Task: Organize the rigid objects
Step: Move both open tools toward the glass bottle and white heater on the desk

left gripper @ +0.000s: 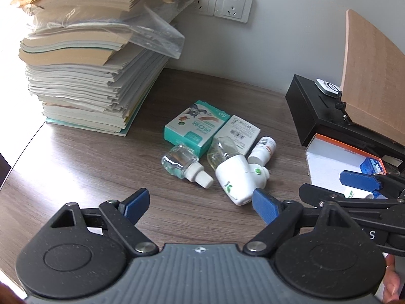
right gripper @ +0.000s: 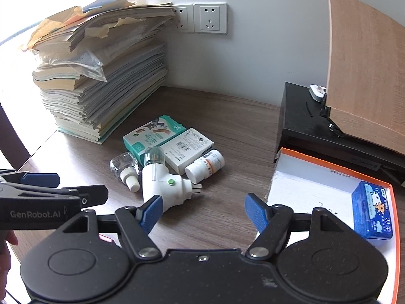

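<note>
A small cluster lies mid-desk: a teal plaster box (left gripper: 196, 128) (right gripper: 153, 134), a white carton (left gripper: 240, 131) (right gripper: 187, 148), a clear glass bottle with a white cap (left gripper: 183, 166) (right gripper: 125, 168), a white plug-in vaporiser (left gripper: 236, 177) (right gripper: 162, 182) and a white pill bottle (left gripper: 262, 149) (right gripper: 205, 168). My left gripper (left gripper: 202, 202) is open, empty, just short of the cluster. My right gripper (right gripper: 202, 210) is open and empty too, its left pad in front of the vaporiser. An orange-rimmed white box (left gripper: 326, 162) (right gripper: 316, 185) at the right holds a blue tin (right gripper: 372, 210).
A tall stack of books and papers (left gripper: 86, 58) (right gripper: 101, 76) stands at the back left under wall sockets (left gripper: 233, 5). A black stand (right gripper: 316, 126) carrying a wooden board (right gripper: 367, 63) is at the right. Bare wood desk lies before the cluster.
</note>
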Demonstrator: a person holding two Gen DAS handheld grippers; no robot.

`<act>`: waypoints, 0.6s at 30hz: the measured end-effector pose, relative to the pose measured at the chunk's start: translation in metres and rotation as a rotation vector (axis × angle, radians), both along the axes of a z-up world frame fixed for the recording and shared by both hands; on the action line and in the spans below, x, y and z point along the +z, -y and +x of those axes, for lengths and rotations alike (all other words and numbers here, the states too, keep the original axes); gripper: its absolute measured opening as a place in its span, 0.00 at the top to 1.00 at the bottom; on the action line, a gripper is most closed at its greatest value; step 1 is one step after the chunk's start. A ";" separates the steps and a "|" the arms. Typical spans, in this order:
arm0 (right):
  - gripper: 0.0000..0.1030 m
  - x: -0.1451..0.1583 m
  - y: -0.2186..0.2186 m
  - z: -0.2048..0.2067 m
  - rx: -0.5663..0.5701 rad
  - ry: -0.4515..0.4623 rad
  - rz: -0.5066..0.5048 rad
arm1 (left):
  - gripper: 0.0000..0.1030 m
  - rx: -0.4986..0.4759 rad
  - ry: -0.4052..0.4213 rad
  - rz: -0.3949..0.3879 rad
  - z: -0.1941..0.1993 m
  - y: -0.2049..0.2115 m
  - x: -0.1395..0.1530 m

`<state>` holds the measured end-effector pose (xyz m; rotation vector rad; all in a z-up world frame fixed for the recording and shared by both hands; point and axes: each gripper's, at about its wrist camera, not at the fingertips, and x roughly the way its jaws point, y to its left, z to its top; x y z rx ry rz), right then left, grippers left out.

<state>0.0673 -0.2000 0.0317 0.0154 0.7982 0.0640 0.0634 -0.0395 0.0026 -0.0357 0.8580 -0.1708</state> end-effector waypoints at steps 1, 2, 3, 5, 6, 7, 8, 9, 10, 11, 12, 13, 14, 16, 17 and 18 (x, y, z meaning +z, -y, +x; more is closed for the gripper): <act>0.17 -0.001 -0.003 0.002 0.003 -0.002 0.000 | 0.12 0.002 -0.003 0.002 0.001 -0.003 -0.001; 0.17 -0.002 -0.006 0.003 0.006 -0.004 0.000 | 0.12 0.006 -0.005 0.002 0.003 -0.006 -0.001; 0.17 -0.003 -0.008 0.005 0.009 -0.006 -0.001 | 0.12 0.010 -0.006 0.002 0.004 -0.009 -0.002; 0.17 -0.006 -0.014 0.008 0.016 -0.011 -0.005 | 0.12 0.017 -0.012 0.004 0.008 -0.016 -0.003; 0.17 -0.007 -0.016 0.010 0.019 -0.013 -0.007 | 0.12 0.021 -0.014 0.004 0.010 -0.020 -0.003; 0.17 -0.009 -0.019 0.011 0.023 -0.015 -0.006 | 0.12 0.024 -0.016 0.004 0.012 -0.024 -0.004; 0.17 -0.011 -0.021 0.013 0.027 -0.018 -0.006 | 0.12 0.027 -0.018 0.005 0.014 -0.027 -0.005; 0.17 -0.013 -0.024 0.015 0.031 -0.021 -0.009 | 0.12 0.030 -0.019 0.006 0.016 -0.031 -0.005; 0.17 -0.016 -0.026 0.018 0.034 -0.027 -0.013 | 0.12 0.033 -0.021 0.008 0.018 -0.034 -0.006; 0.17 -0.018 -0.029 0.021 0.038 -0.032 -0.013 | 0.12 0.036 -0.022 0.009 0.019 -0.038 -0.006; 0.17 -0.021 -0.032 0.023 0.043 -0.037 -0.010 | 0.12 0.039 -0.023 0.010 0.021 -0.041 -0.007; 0.16 -0.024 -0.035 0.027 0.046 -0.044 -0.008 | 0.12 0.042 -0.026 0.011 0.023 -0.044 -0.008; 0.15 -0.027 -0.038 0.030 0.050 -0.050 -0.009 | 0.12 0.044 -0.028 0.012 0.025 -0.047 -0.008; 0.14 -0.033 -0.045 0.036 0.062 -0.053 -0.016 | 0.12 0.045 -0.029 0.016 0.028 -0.052 -0.010; 0.14 -0.036 -0.049 0.039 0.075 -0.054 -0.026 | 0.12 0.046 -0.030 0.017 0.029 -0.055 -0.011; 0.14 -0.039 -0.053 0.042 0.090 -0.054 -0.041 | 0.12 0.047 -0.032 0.017 0.031 -0.057 -0.011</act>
